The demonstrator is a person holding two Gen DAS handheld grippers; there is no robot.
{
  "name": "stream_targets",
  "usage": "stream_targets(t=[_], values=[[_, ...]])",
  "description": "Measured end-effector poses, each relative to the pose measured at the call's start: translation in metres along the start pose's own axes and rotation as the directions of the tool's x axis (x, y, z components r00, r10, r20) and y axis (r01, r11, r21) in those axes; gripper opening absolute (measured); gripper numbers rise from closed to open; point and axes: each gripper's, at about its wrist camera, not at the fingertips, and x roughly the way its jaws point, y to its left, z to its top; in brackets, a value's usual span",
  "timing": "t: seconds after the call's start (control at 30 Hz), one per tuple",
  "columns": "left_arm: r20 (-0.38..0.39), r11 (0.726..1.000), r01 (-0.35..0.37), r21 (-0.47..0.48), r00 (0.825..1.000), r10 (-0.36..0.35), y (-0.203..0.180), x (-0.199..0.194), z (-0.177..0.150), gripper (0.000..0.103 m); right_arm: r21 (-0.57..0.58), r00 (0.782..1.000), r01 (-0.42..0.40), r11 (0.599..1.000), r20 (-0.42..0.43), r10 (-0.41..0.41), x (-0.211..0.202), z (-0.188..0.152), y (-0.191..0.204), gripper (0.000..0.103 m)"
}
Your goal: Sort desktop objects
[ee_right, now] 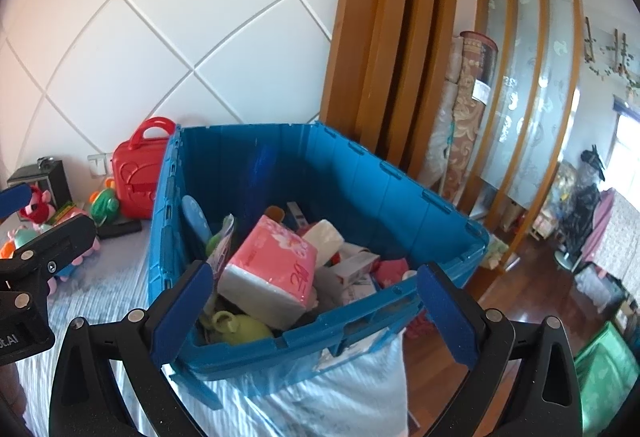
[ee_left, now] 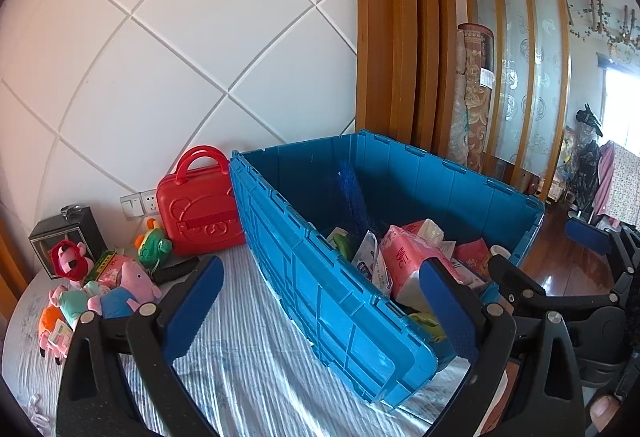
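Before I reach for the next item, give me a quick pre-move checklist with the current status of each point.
1. Left gripper open and empty: ok.
2. Right gripper open and empty: ok.
3. Blue crate has spare room above its contents: ok.
4. Pink tissue pack lies inside the crate, clear of both grippers: ok.
5. Plush toys beside the red case still outside the crate on the striped cloth: not ok.
6. Crate sits fully on the surface: cannot tell, its near corner is close to the cloth's edge.
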Motion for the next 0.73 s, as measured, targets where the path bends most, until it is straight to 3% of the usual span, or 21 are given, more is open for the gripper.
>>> stream_targets(t=[0.73], values=[[0.024,1.0,-0.009,0.01,1.0,0.009,-0.008,0.004,0.004,0.1,0.014,1.0,0.005,1.0,0.001,-0.006,0.009,0.001,-0.015,0.103]])
